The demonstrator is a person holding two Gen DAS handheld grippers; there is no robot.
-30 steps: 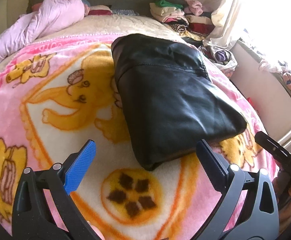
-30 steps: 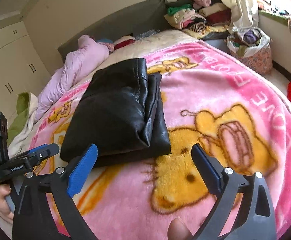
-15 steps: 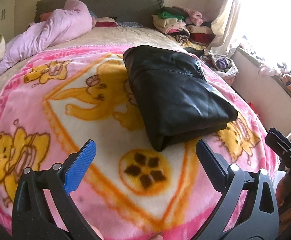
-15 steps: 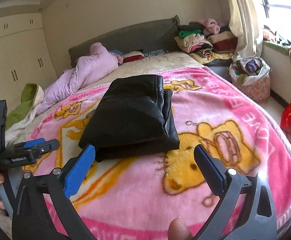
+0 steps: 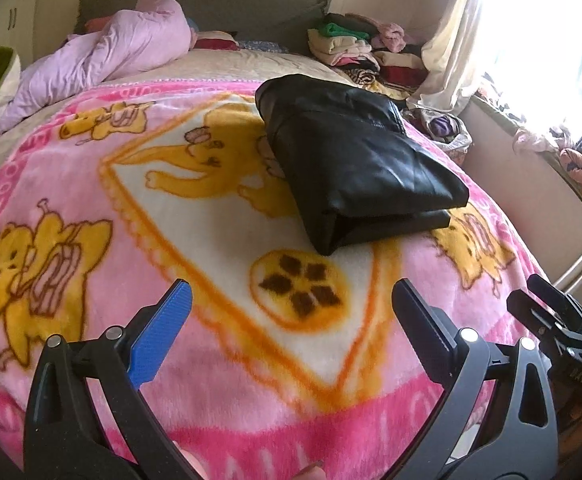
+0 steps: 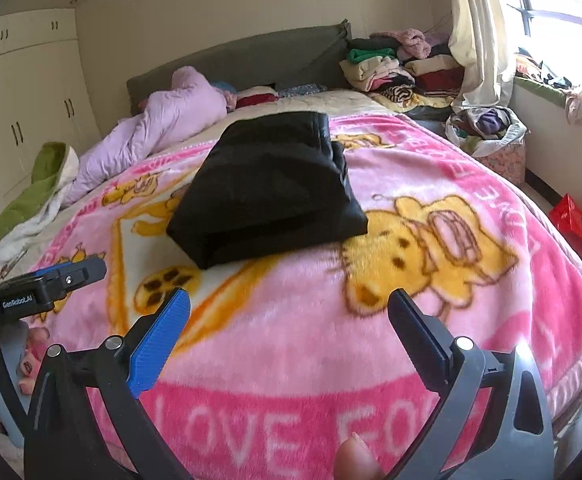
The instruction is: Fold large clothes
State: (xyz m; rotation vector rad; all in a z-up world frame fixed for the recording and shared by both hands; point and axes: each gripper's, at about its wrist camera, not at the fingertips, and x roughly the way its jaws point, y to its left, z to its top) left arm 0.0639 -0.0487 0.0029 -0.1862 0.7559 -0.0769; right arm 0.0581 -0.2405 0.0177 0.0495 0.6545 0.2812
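You have bare pink blanket [image 5: 219, 392] open on the near side of the folded black jacket [image 5: 355, 160], wide enough for either gripper to pass. Beyond the jacket, the lilac duvet [image 6: 163, 128] crowds the headboard side, and stacked clothes [image 6: 391, 68] block the far right corner.

Legible markings noted as follows. The left gripper [image 6: 51, 284], seen at the left edge of the right wrist view, carries a small white label reading "GenRobot.AI" on its black body. The pink blanket [image 6: 371, 360] bears large white letters along its near border, reading "LOVE FO" before the gripper frame cuts them off. Further white lettering runs up the blanket's right and left borders, but it is too distorted to read with confidence.
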